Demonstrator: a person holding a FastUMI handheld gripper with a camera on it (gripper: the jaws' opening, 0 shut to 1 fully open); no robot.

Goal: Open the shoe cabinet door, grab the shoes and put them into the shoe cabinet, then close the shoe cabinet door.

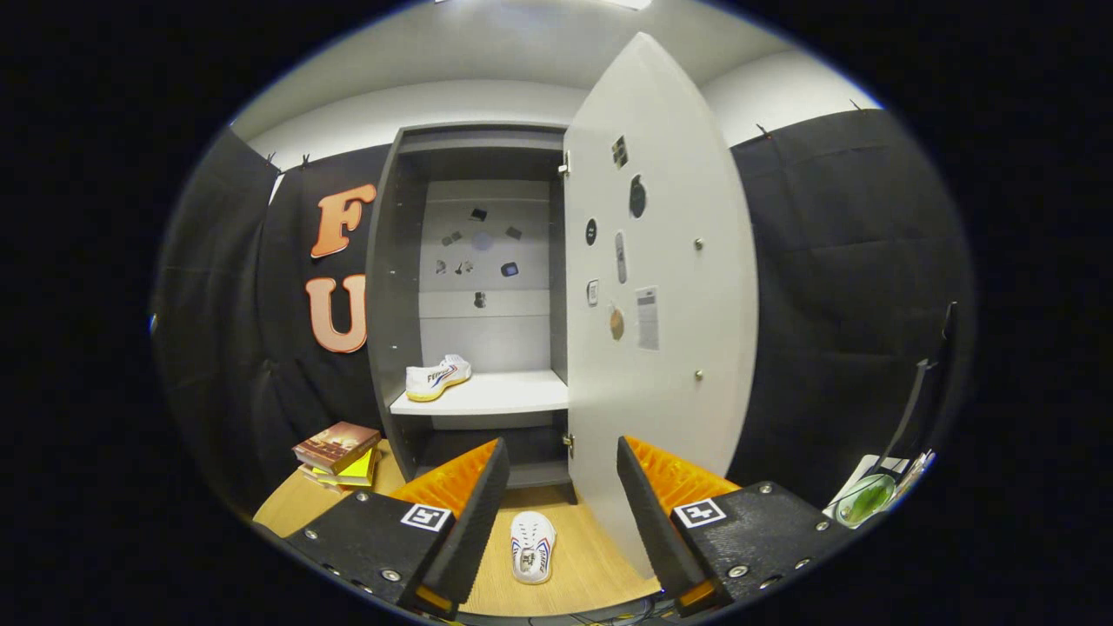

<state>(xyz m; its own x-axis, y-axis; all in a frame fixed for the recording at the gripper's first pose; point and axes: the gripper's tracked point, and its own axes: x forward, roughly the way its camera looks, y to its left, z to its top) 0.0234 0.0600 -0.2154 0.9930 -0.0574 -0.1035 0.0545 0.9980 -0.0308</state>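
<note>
The gripper (563,474) is held above a light wooden floor (591,565), its fingers spread wide with nothing gripped between them. One white shoe (532,546) lies on that floor between the fingers, near the camera, with its sole down and its length running toward the cabinet. Beyond the fingers the shoe cabinet (474,296) stands against the booth's black cloth wall (835,287); its grey body is seen open, and its pale door (661,296) is swung out to the right, with the inner face turned toward the camera (several small stickers and a paper slip are stuck on it). A second white shoe (437,377) is set on the white shelf (487,396) inside, toward the shelf's left end, lying side-on. More small stickers are seen on the cabinet's back panel. To the left of the cabinet, a short stack of books (339,454) rests on the floor close to the cloth wall. A white wall and ceiling (487,61) are seen above the cloth.
</note>
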